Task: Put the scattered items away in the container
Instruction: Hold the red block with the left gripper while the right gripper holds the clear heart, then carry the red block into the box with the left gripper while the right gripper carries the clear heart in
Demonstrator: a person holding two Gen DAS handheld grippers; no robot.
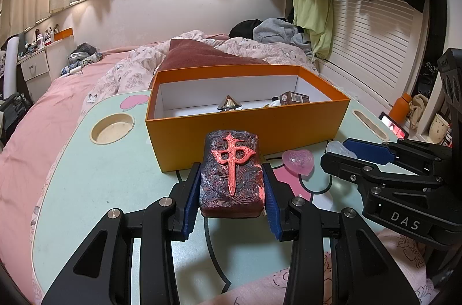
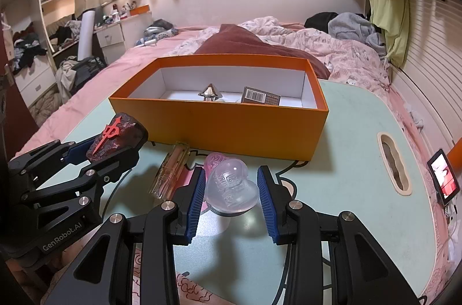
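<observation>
Left gripper [image 1: 232,189]: both blue pads pressed on the sides of the dark carved block [image 1: 232,175], red emblem facing up, long axis running away from the camera toward the orange box [image 1: 245,132]. In the right wrist view the block appears lifted clear of the pale green table [image 2: 361,160].

Right gripper [image 2: 229,189]: the clear heart piece [image 2: 231,189] sits between its pads, left pad touching; I cannot tell whether the right pad touches.

Box is in the upper centre of both frames, directly ahead, its near wall just beyond both held things. That wall is the edge to clear: judged, each load needs lifting over the rim, then forward.

Box already holds a silver cone [image 2: 210,93] and a barcoded carton [image 2: 261,95]; the left part of the floor looks free.

Not yet collected: pink heart [image 1: 299,162], amber tube [image 2: 170,172], lower centre.
</observation>
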